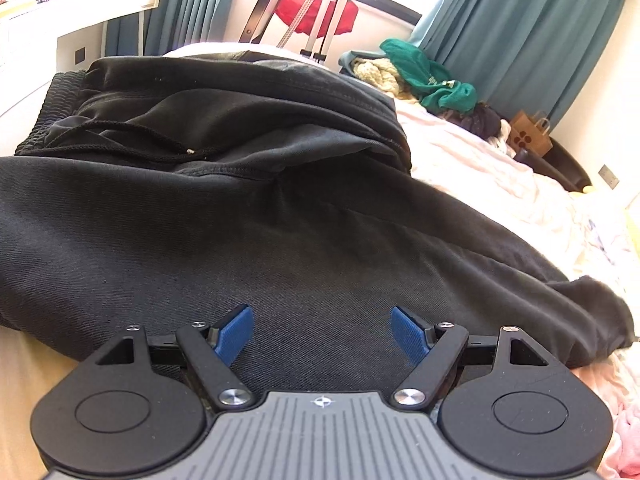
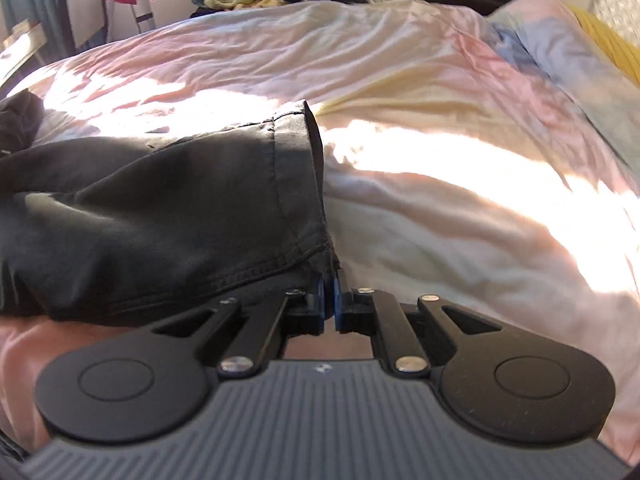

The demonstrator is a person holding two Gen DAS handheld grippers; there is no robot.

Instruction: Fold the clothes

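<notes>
Bed surface: rumpled pastel pink, yellow and white duvet [image 2: 440, 208], sunlit, and everything is happening on it.
Right gripper [image 2: 329, 292]: blue pads clenched on the hem corner of the black woven trousers [image 1: 280, 240] — a pinch right at the stitched cuff [image 2: 304, 184], cloth visibly caught between the pads.
Left gripper [image 1: 322, 322]: jaws wide apart, nothing between them, hovering just over the broad flat panel of the trousers.
Trousers, position: spread across the near side of the bed, ribbed elastic waistband [image 1: 60, 96] and drawstring [image 1: 132, 136] at the far end, leg running out toward the right gripper.
Handling: soft, limp, fairly light twill (it slumps and creases wherever it isn't supported), so it will likely drape from any single pinch; no fragility.
Where to grip: my call is hems, seams and waistband, where doubled cloth gives the pads something to bite.
Far side: heap of green and cream clothes [image 1: 420, 76], brown paper bag [image 1: 530, 136], teal curtains [image 1: 520, 32].
</notes>
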